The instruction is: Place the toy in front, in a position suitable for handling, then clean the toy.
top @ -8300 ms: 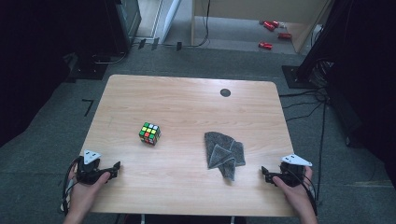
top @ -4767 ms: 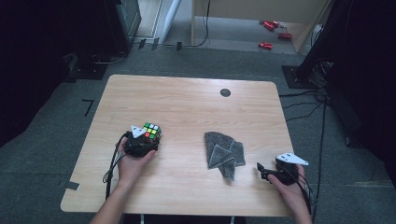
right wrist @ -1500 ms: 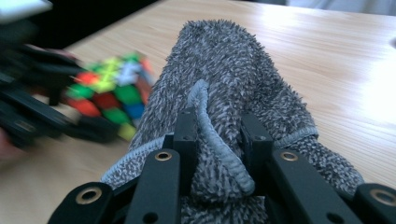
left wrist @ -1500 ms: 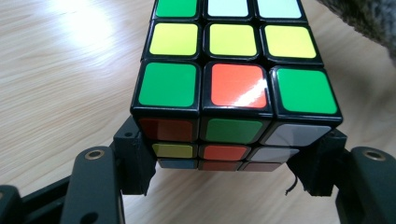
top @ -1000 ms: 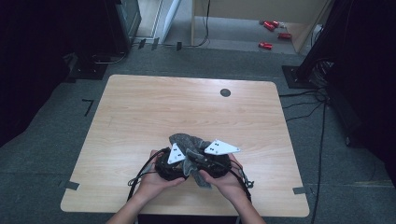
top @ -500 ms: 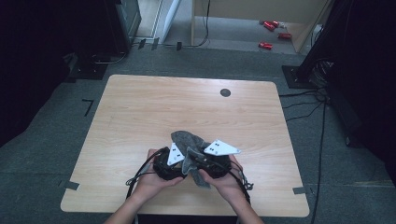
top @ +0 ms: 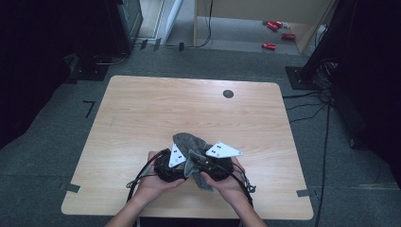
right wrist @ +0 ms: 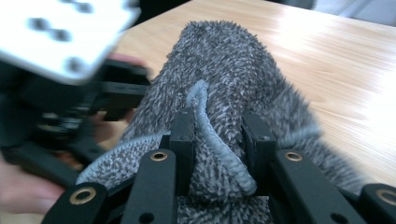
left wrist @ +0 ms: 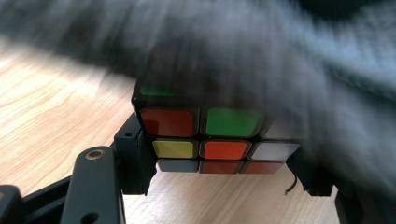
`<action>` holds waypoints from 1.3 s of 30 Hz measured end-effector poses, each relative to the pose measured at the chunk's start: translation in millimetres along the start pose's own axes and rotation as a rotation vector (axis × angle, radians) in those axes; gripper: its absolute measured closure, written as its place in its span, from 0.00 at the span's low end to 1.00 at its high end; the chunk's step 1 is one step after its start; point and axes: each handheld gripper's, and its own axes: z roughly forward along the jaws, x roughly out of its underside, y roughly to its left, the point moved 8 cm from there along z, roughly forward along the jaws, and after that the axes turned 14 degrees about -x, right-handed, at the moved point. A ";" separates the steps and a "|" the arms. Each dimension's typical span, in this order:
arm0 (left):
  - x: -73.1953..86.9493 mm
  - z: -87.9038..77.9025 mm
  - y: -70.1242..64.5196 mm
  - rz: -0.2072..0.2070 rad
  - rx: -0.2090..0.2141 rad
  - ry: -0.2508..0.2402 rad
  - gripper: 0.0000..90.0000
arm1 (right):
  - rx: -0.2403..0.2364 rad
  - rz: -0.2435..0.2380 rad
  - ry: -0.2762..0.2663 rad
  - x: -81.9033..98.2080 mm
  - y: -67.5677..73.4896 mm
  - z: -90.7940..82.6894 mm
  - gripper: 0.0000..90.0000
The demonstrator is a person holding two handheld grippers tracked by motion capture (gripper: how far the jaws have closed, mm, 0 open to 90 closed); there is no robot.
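L tongs (left wrist: 224, 182) clamp cube (left wrist: 210, 140); R tongs (right wrist: 217, 140) pinch cloth (right wrist: 229, 79), draped over cube.

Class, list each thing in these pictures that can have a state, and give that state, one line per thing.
puzzle cube: scrambled, clamped, partly under the cloth.
grey cloth: bunched, draped over the cube.
left gripper: shut on the cube.
right gripper: shut on a cloth fold.

Light wooden table (top: 142, 109) stands on grey carpet (top: 56, 156); black cables (top: 326, 123) trail right; red items (top: 274, 35) lie beyond.
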 end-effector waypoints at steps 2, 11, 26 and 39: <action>0.5 -1.0 1.5 -0.003 -0.003 0.002 0.39 | 0.004 -0.006 0.004 -0.3 0.8 2.0 0.79; -0.1 -2.4 7.8 -0.022 -0.013 -0.005 0.39 | 0.019 0.012 -0.013 -2.8 0.2 1.7 0.79; 1.8 -7.2 6.1 0.011 -0.032 -0.011 0.39 | -0.002 0.003 -0.012 -10.8 13.5 5.6 0.77; 1.8 -6.8 4.2 0.017 -0.033 -0.009 0.39 | 0.022 0.013 0.000 -8.2 8.0 5.4 0.77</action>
